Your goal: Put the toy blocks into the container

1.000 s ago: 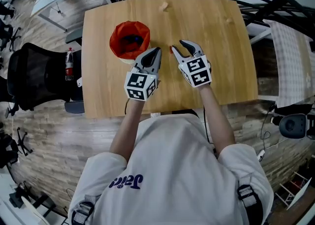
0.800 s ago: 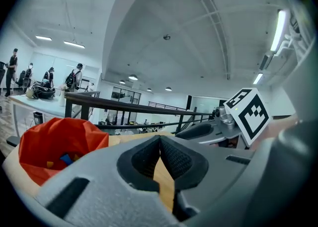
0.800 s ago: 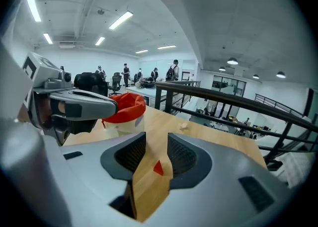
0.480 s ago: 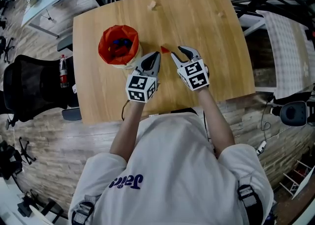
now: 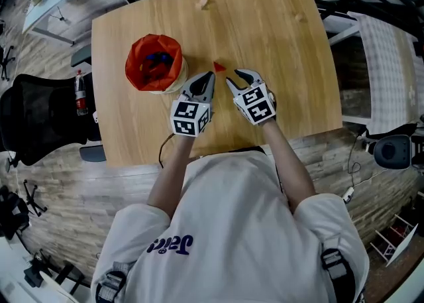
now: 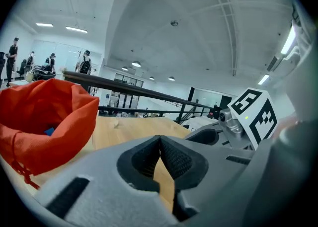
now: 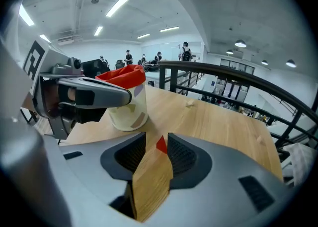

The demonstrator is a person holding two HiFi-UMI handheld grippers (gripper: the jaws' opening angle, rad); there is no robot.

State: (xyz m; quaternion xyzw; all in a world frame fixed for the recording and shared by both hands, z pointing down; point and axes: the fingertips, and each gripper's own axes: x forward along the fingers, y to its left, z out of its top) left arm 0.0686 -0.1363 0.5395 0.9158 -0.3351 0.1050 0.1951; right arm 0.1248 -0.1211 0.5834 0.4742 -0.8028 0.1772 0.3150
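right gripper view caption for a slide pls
Open right claw frames a red toy block on the wooden table

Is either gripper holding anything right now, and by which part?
Nothing is held. The right gripper is open; the red block lies on the table just ahead of its fingers, untouched. The left gripper is shut and empty.

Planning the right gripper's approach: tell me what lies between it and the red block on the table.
Only bare tabletop: the head view shows nothing between the right gripper and the red block.
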